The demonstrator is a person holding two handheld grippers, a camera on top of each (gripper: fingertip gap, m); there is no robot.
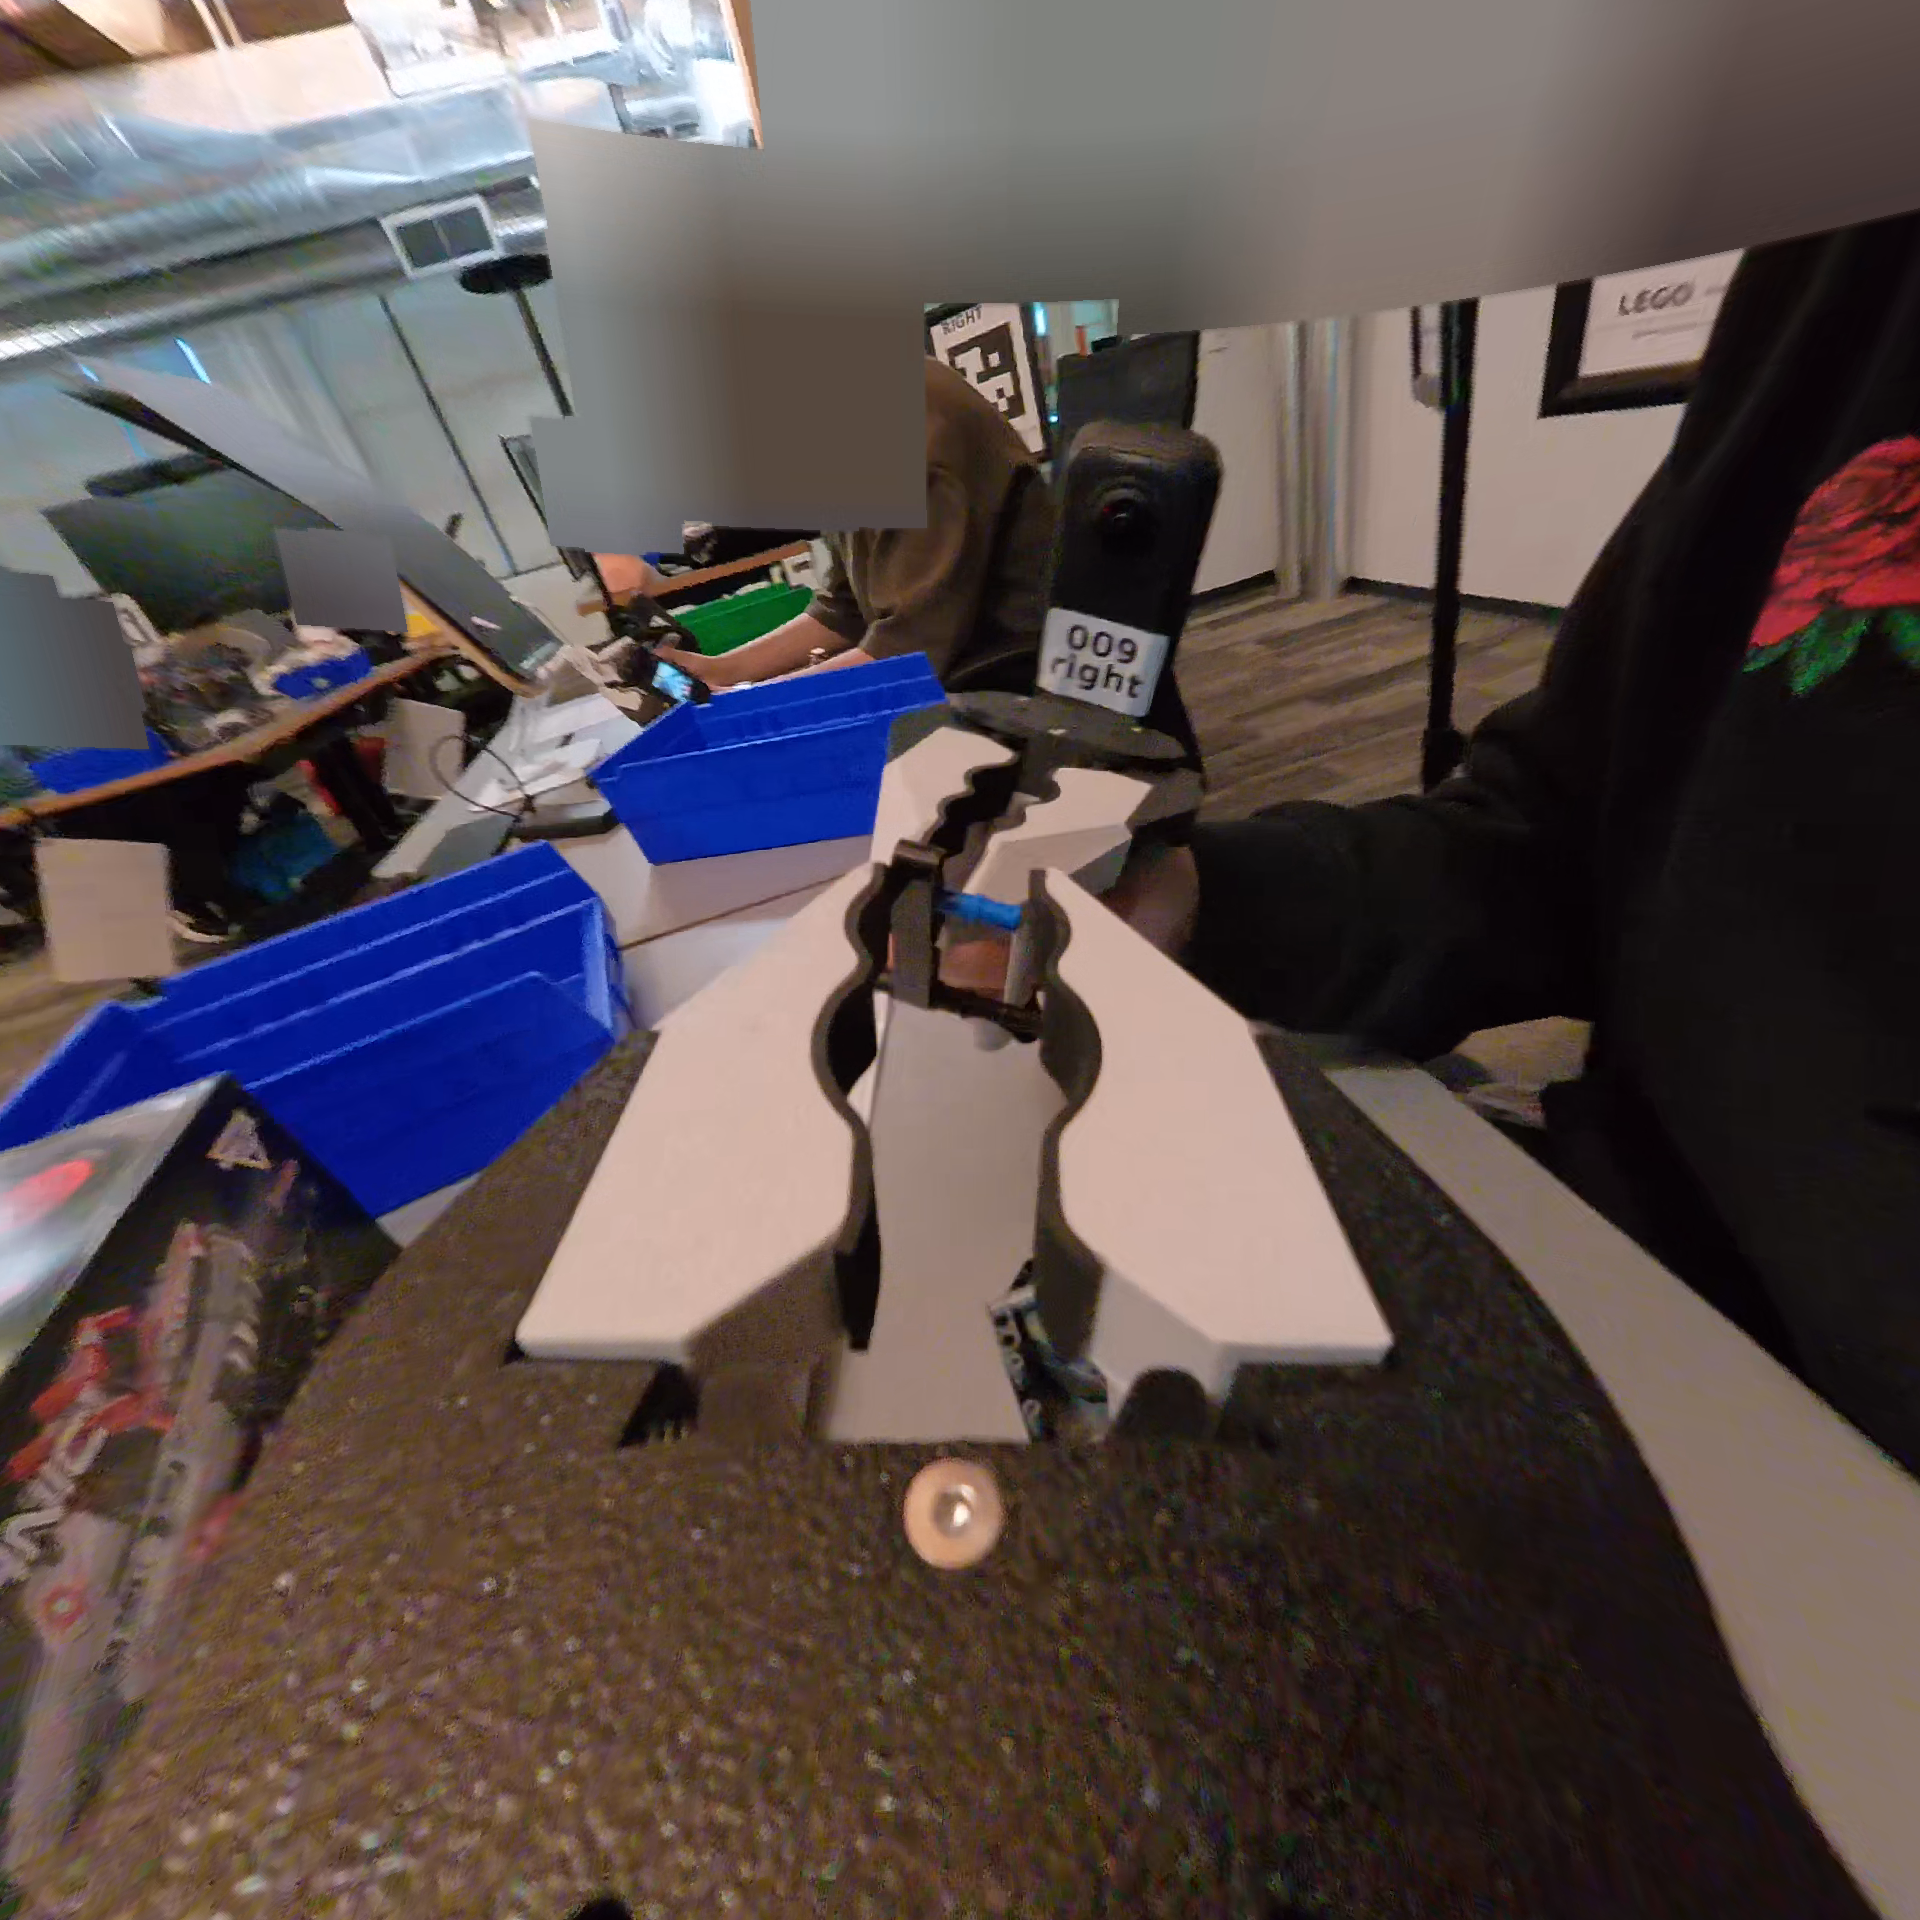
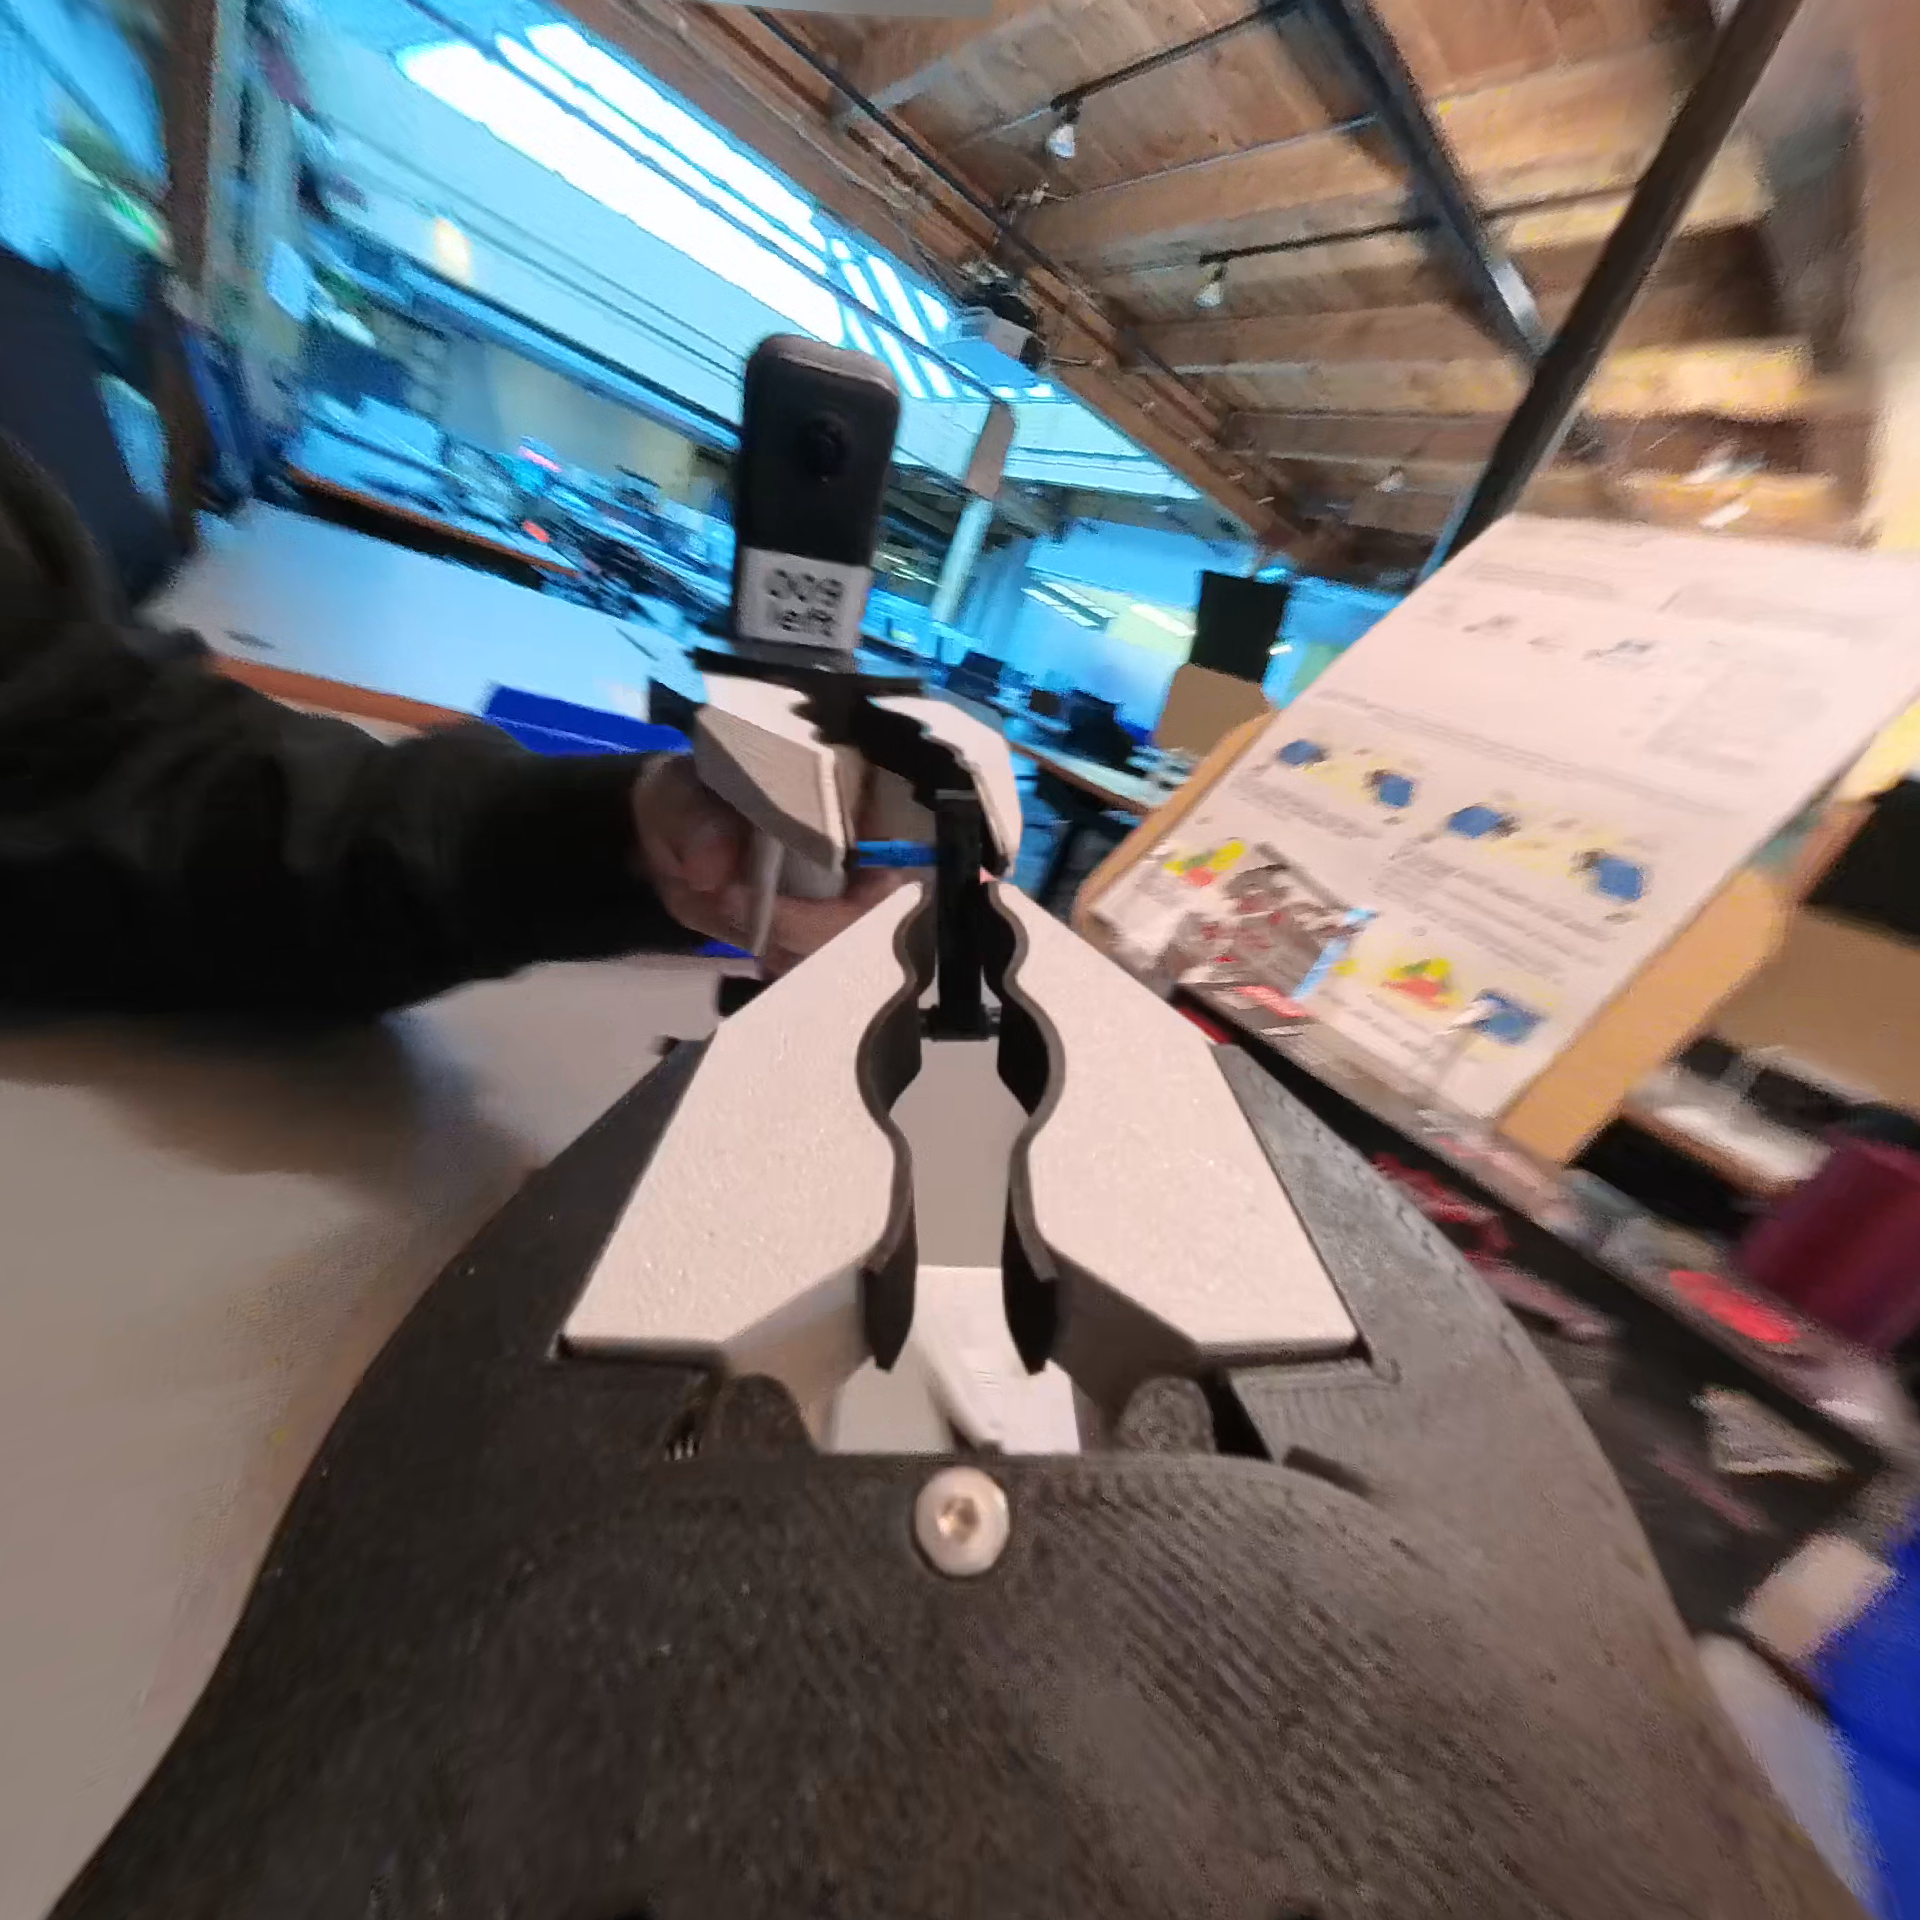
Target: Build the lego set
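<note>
Two claws, one lego piece [image 1: 914, 935] held between them in mid-air.
From the left wrist view: one lego box [image 1: 114, 1403] at 8 o'clock, then two blue bins, the nearer [image 1: 395, 1049] at 9 and the farther [image 1: 769, 769] at 11, contents hidden. At centre, the left gripper [image 1: 966, 904] clamps the piece: one black beam, one blue pin and one grey rod, spanned finger to finger. The right gripper [image 2: 956, 925] meets it head-on, pinching the beam. One propped instruction board [image 2: 1507, 790] stands at 3 o'clock in the right wrist view. The pale table [image 2: 208, 1195] lies beneath, in a workshop with desks, grey carpet and a timber ceiling.
</note>
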